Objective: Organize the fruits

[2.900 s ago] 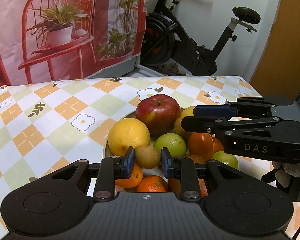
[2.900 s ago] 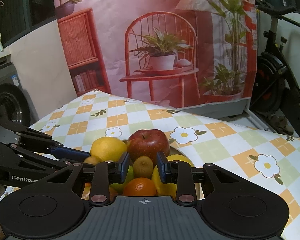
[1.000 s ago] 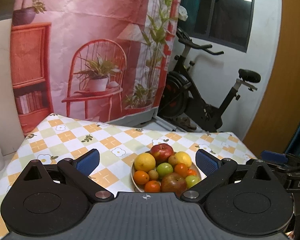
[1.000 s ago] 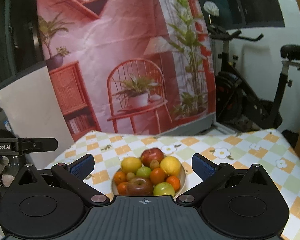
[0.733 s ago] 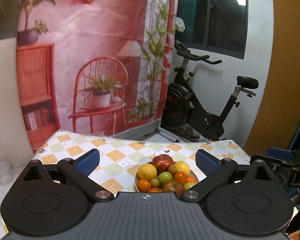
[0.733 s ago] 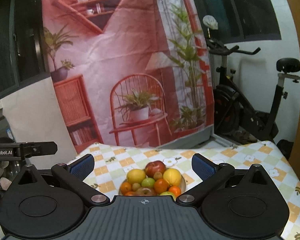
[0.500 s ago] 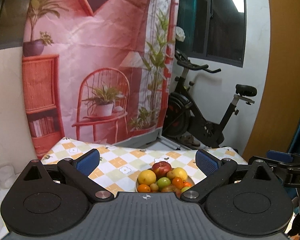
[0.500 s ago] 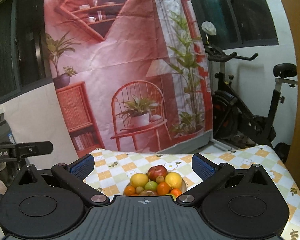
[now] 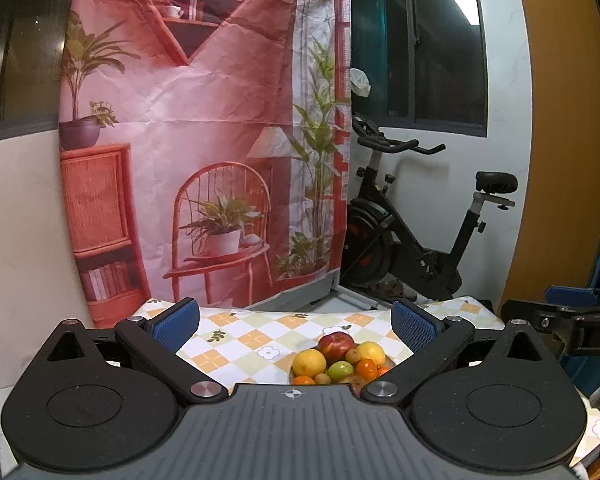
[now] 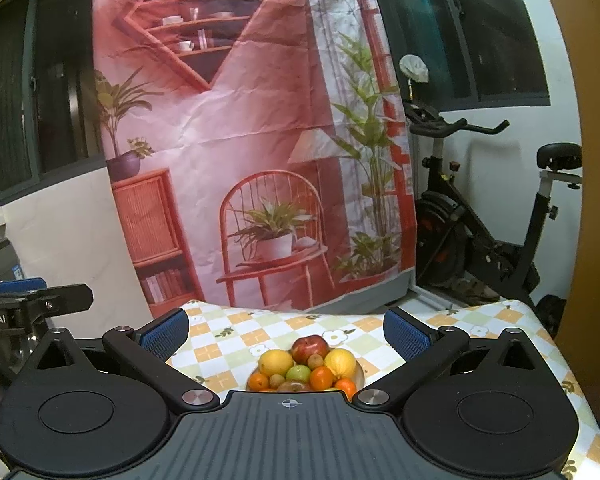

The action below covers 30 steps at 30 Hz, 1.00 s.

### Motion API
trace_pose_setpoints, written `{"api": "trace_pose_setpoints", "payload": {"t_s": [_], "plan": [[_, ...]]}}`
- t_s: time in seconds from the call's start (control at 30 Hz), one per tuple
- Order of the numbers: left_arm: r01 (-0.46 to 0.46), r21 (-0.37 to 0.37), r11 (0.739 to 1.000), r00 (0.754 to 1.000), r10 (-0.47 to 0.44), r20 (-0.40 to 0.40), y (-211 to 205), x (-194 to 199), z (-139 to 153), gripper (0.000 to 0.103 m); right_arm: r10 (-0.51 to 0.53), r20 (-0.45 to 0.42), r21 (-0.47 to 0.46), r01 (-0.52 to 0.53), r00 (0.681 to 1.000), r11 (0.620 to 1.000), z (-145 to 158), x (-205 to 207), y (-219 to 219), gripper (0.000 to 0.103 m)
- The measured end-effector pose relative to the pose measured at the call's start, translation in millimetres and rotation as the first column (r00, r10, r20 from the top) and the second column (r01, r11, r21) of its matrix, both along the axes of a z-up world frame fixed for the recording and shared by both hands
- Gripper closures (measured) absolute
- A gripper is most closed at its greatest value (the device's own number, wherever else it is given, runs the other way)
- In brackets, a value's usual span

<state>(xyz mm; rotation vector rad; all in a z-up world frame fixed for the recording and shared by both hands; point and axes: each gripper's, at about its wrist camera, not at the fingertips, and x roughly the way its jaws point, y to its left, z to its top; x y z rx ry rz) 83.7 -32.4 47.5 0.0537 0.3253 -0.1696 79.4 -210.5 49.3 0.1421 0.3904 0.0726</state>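
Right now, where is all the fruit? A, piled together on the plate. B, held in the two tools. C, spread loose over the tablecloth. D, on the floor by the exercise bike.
A: the fruit sits heaped on the plate, and both the left tool and right tool are open with nothing in them.

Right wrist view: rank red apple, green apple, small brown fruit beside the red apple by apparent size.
1. red apple
2. green apple, somewhat smaller; it sits nearer the camera, so real gap may be larger
3. small brown fruit, clearly smallest
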Motion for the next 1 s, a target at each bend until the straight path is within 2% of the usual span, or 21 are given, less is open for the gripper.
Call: {"api": "trace_pose_setpoints", "payload": {"t_s": [1.0], "plan": [[-0.003,-0.007,1.0,1.0,0.003,-0.014,0.7,-0.2,-2.0,0.0,0.001,-0.003,-0.004,-0.001,1.0,1.0,-3.0,-0.8,3.4,0.0]]}}
